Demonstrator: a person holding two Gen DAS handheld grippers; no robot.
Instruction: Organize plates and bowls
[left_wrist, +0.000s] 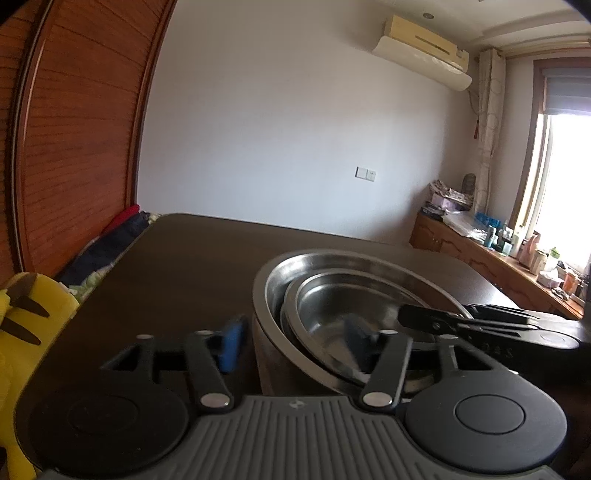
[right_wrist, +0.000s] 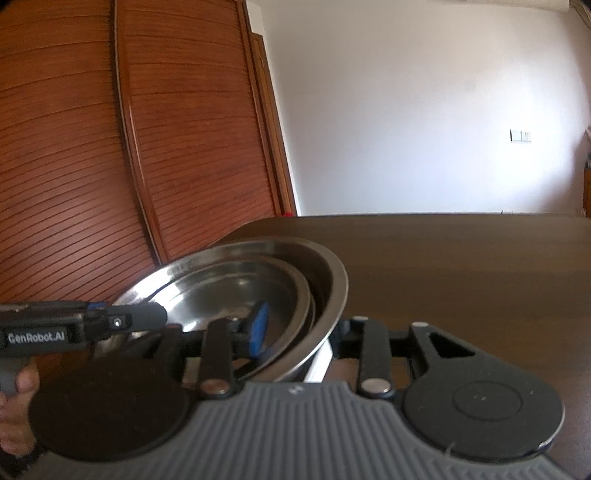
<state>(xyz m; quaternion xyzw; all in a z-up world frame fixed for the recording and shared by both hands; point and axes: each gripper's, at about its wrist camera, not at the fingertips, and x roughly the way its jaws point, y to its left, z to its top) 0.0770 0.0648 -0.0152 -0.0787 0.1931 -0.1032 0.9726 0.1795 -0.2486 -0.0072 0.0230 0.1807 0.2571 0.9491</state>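
On the dark table (left_wrist: 184, 258), nested steel bowls (left_wrist: 332, 295), left tongs (left_wrist: 295, 339) wide — straddling the rim, right tongs (right_wrist: 295, 328) part-open, gripping nothing.

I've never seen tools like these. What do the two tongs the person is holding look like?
Both tongs, left and right, are black, with linked bars on silver pivots, round black discs, a ribbed grey base and blue finger pads. The left one's side reads "GenRobot.AI" in white.

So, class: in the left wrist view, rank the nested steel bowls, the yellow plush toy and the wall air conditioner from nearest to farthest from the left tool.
1. Nested steel bowls, straddled by the tool.
2. Yellow plush toy, left edge.
3. Wall air conditioner, high right.
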